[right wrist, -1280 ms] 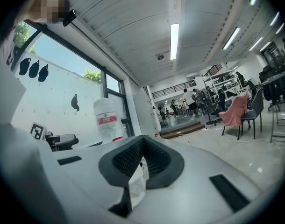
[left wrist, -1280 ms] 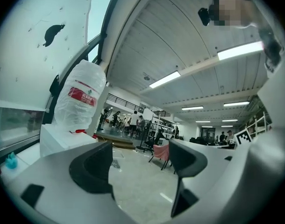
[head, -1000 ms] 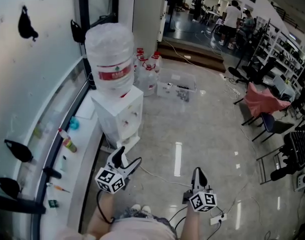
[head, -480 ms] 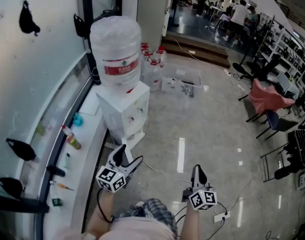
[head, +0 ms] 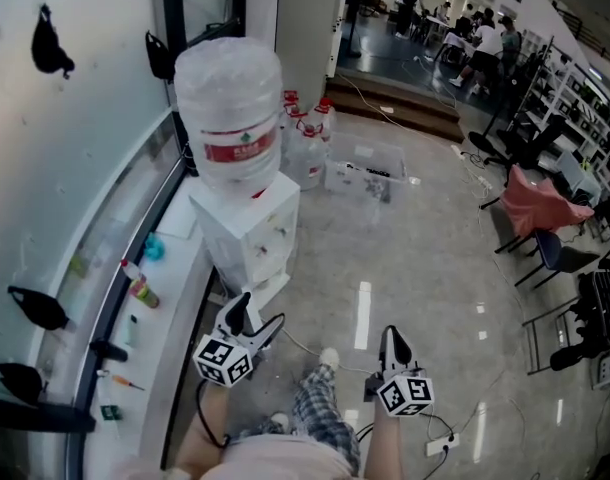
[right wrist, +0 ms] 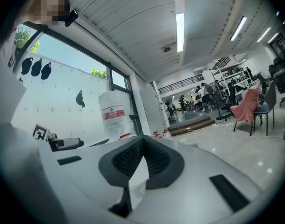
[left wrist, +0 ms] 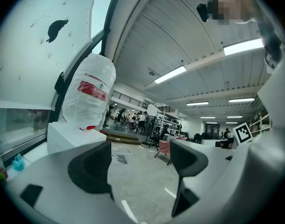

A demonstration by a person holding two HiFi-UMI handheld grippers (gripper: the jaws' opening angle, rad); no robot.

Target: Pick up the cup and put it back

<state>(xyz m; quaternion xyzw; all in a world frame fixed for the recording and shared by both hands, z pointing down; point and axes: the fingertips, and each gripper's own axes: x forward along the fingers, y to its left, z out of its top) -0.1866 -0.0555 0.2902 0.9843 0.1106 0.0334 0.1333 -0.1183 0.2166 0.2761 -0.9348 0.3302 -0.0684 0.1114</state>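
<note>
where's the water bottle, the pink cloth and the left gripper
water bottle (head: 227, 88): head view, on its clear body above the red label
pink cloth (head: 547, 204): head view, middle of the draped fabric
left gripper (head: 260, 314): head view, midway between its two open jaws

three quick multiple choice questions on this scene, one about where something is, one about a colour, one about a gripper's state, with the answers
1. Where does the large clear plastic water bottle with the red label stand?
A) on the floor
B) on the white box-shaped dispenser
C) on the window ledge

2. What colour is the cloth draped over the dark chair?
A) green
B) blue
C) salmon pink

3. How does the left gripper stand?
A) jaws wide apart, nothing between them
B) shut on a cup
C) shut and empty

Answers: 1 B, the bottle sits on the dispenser's top. 2 C, the head view shows it pink. 3 A, the left gripper view shows a clear gap between the jaws.
</note>
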